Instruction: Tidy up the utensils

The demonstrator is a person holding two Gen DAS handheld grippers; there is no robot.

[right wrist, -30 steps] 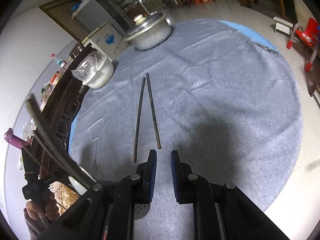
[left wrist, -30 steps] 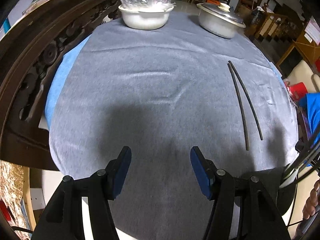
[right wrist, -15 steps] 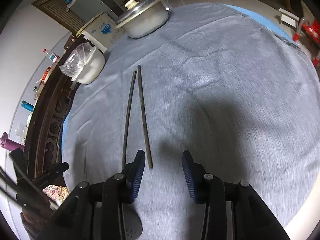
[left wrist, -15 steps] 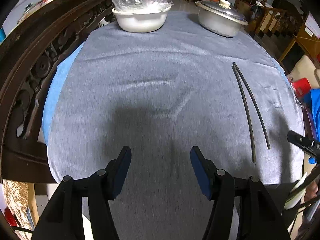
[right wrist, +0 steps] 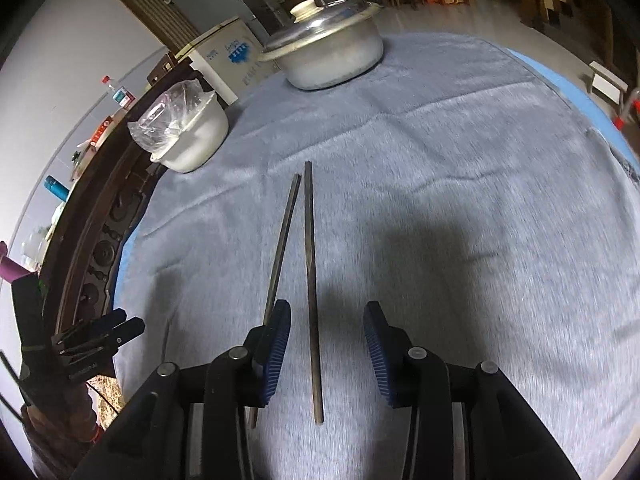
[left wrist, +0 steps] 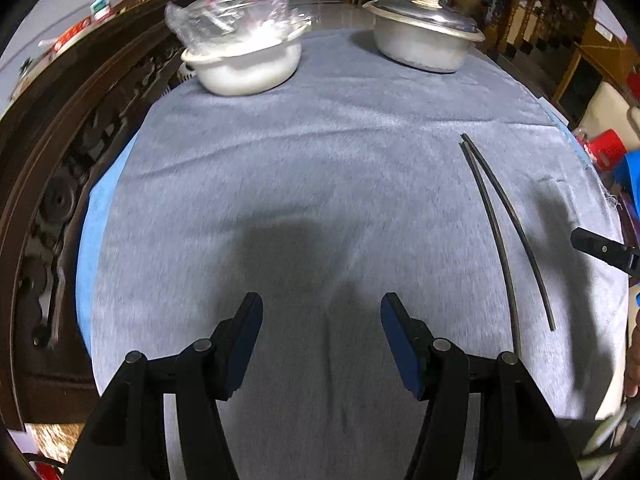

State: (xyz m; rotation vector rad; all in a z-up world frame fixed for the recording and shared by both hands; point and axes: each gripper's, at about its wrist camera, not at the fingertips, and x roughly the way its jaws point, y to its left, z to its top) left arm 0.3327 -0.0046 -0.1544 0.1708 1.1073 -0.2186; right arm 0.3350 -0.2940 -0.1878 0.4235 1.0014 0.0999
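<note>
Two dark chopsticks (right wrist: 308, 280) lie side by side on the grey cloth of the worktop (right wrist: 480, 200), well short of the lidded metal pot (right wrist: 332, 56) and on the nearer side of it. Their long axes run away from the right wrist camera toward that pot; the far ends are almost touching and the near ends are spread apart. In the right wrist view the right gripper (right wrist: 326, 320) is held above the near ends with its jaws part open. The right-hand chopstick is seen in the gap between the jaws with no pad pressed on it, while the left-hand chopstick passes behind the left blue pad (right wrist: 276, 344). Whether the jaws are already down at the level of the sticks cannot be told. The right gripper is clearly the nearer one. The left gripper (left wrist: 322, 320) is held with its jaws set wide and empty over bare cloth, and the chopsticks (left wrist: 504, 232) lie well off to its right, on the pot side. A grasp is judged to call for a short descent, the jaws being closed across the stick, not along it. Counted: two chopsticks, one lidded metal pot, one white bowl (right wrist: 192, 136) covered with clear plastic film to the left of the pot, two grippers.
</note>
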